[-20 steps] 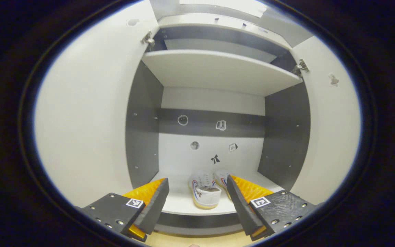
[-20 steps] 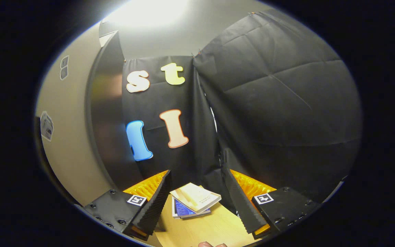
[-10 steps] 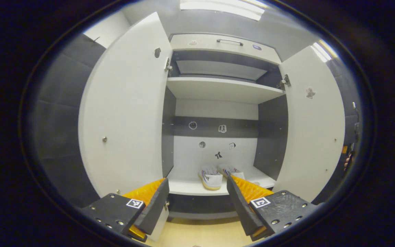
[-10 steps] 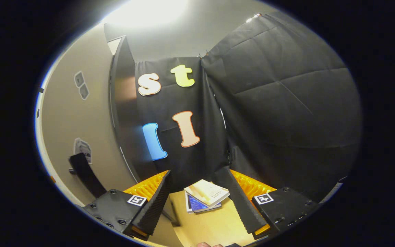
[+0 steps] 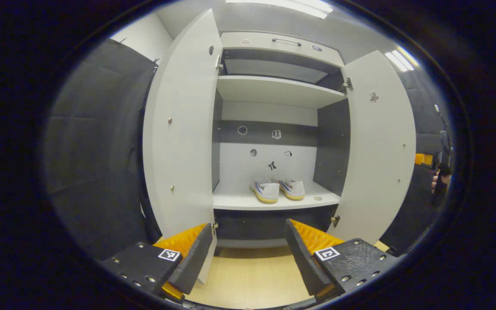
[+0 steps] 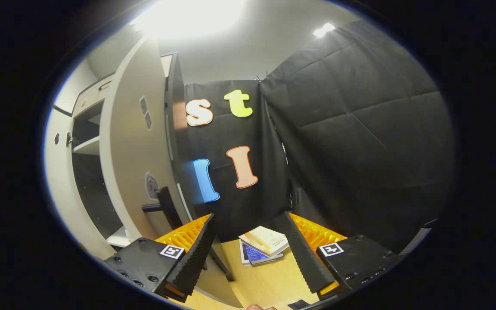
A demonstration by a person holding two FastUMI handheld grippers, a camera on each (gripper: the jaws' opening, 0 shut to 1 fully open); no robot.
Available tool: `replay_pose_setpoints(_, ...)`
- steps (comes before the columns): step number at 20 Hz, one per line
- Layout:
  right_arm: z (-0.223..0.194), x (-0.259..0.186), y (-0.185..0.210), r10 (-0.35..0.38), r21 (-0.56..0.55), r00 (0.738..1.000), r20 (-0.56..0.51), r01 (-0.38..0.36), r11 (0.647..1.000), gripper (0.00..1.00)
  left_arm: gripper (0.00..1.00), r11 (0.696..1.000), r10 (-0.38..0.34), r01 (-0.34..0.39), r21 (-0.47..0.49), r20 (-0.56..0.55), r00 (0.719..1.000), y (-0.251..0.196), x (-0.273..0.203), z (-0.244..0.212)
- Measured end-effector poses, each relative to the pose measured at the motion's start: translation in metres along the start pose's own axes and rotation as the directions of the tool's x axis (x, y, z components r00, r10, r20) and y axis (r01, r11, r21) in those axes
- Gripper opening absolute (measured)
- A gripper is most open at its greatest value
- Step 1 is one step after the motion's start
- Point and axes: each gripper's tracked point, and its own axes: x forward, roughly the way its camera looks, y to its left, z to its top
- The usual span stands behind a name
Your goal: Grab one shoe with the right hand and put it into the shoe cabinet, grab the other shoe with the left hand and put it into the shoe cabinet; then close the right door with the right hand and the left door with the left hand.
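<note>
Over on the wooden floor (image 6: 269, 280) there's a small stack of books (image 6: 263, 245), a pale one lying on top of a blue-covered one, sitting right at the foot of the black cloth wall (image 6: 351, 129). Above the books, ceiling lights (image 6: 323, 30) glow bright against the grey ceiling.

Barely any legible writing.
Small lettering on the side of a shoe (image 5: 266, 191) and on book covers (image 6: 264, 243), too tiny to read; square coded markers (image 5: 169, 255) atop left gripper (image 5: 248, 258) and right gripper (image 6: 252, 254).
</note>
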Motion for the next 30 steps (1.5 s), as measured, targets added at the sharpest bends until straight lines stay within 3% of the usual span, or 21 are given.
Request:
replay_pose_setpoints(7,0.001,-0.004,0.011,-0.029,-0.171,0.999,0.022,0.032,0.985,0.97,0.96,1.000,-0.001,0.002,-0.026,0.037,0.999,0.016,-0.026,-0.004)
replay_pose_setpoints(11,-0.002,-0.007,0.012,-0.047,-0.128,0.999,0.017,0.049,0.991,0.97,0.97,0.999,0.029,-0.028,-0.027,0.032,0.999,0.034,-0.041,-0.009)
replay_pose_setpoints(15,-0.008,-0.014,0.028,-0.015,-0.102,1.000,0.007,0.016,0.995,0.97,0.96,0.997,0.073,-0.073,-0.016,0.031,0.997,0.054,-0.052,-0.012)
replay_pose_setpoints(18,-0.012,-0.020,0.051,0.036,-0.125,0.999,0.007,-0.035,0.992,0.97,0.97,0.987,0.160,-0.162,0.021,0.091,0.983,0.078,-0.064,-0.005)
replay_pose_setpoints(23,-0.012,-0.025,0.070,0.047,-0.174,0.999,0.017,-0.043,0.984,0.97,0.96,0.981,0.195,-0.196,-0.001,0.067,0.978,0.088,-0.075,-0.018)
replay_pose_setpoints(30,-0.019,-0.025,0.113,0.134,-0.161,0.991,0.024,-0.128,0.979,0.97,0.97,0.963,0.269,-0.268,-0.019,0.068,0.961,0.108,-0.089,-0.022)
